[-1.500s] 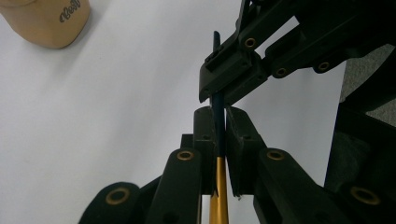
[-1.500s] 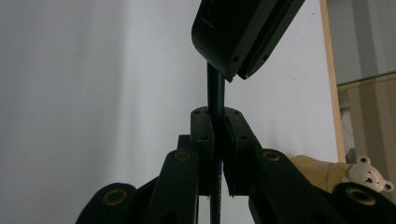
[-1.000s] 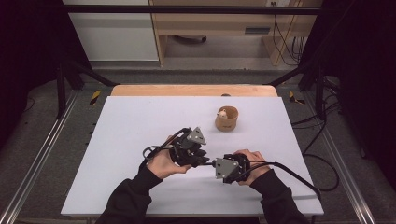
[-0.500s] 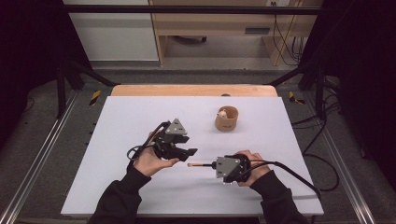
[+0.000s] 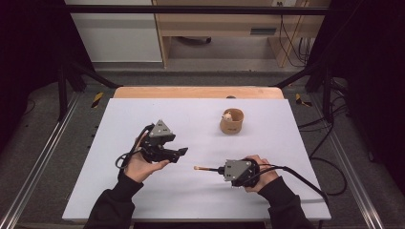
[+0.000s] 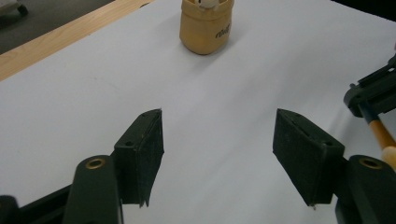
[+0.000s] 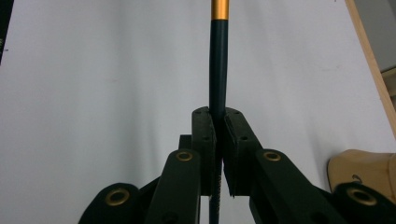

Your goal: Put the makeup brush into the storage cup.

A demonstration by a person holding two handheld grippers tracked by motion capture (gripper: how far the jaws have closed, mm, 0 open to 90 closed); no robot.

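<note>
The right gripper (image 7: 218,154) has its jaws pressed tight on a thin stick (image 7: 218,70), dark along the part next to the pads and turning orange farther out; in the high view the stick (image 5: 206,168) pokes out level from the right gripper (image 5: 223,170) and ends in a small pale tip. The left gripper (image 6: 218,154) stands with its jaws well apart and nothing between them but bare white table top (image 6: 70,116); they have just been opening. Taking the tan cup (image 5: 231,121) as the landmark, the stick lies on the person's side of it, near but clearly apart, with its pale tip pointing away toward the left gripper (image 5: 180,152). That gripper hovers off to the left of the cup and a little nearer the person, its jaws pointing toward the stick's tip with a plain gap between the two. In the left gripper view the cup (image 6: 205,25) sits straight ahead beyond the open pads, upright, with something small and pale showing in its mouth, and the stick's orange end (image 6: 382,135) comes in at the right edge. The cup stands toward the far side of the white table top (image 5: 286,143), close to the strip of bare wood (image 5: 191,92) along the far edge. Each gripper rests in a hand with a dark sleeve.
</note>
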